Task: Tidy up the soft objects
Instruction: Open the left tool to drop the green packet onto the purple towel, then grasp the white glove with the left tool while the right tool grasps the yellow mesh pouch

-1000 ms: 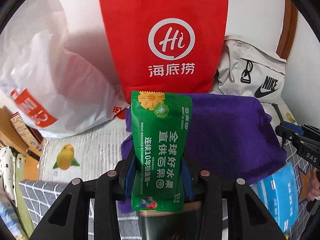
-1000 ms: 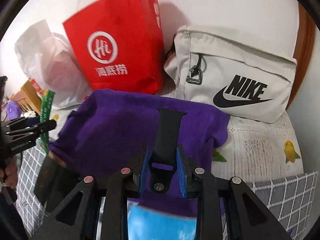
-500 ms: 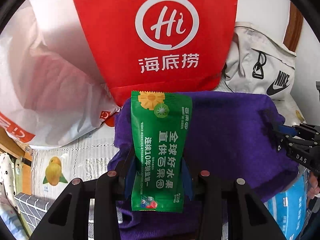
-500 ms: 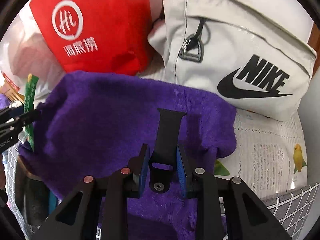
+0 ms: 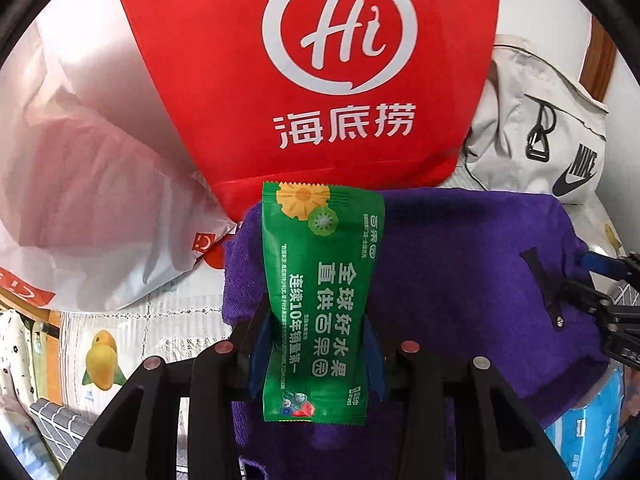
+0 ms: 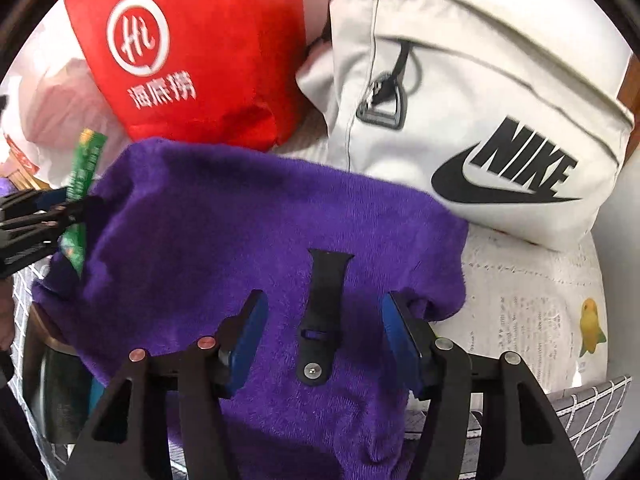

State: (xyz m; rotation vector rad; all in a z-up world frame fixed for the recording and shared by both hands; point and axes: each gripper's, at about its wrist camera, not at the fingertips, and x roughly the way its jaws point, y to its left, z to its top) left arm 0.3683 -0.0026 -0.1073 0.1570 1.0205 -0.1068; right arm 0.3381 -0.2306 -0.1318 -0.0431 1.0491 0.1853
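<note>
Placement step in hand: left gripper [image 5: 316, 344] is clamped on the green packet [image 5: 320, 300], held upright over the towel's [image 6: 240, 220] 9 o'clock edge, so its next move calls for lowering and release, in my judgement. Right gripper [image 6: 324, 336] now stands apart, whereas half a second ago it pinched the black strap [image 6: 322, 316], which lies on the towel at 6 o'clock between the jaws.

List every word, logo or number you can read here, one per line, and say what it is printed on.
"Hi" and "海底捞": red paper bag.
"NIKE" with the swoosh: white bag.
"全球好水果", "直供百果园", "连续10年销量第一": green packet in the left gripper.
Small print on the packet: too small to read.
Red marks on the white plastic bag: cut off, unreadable.
</note>
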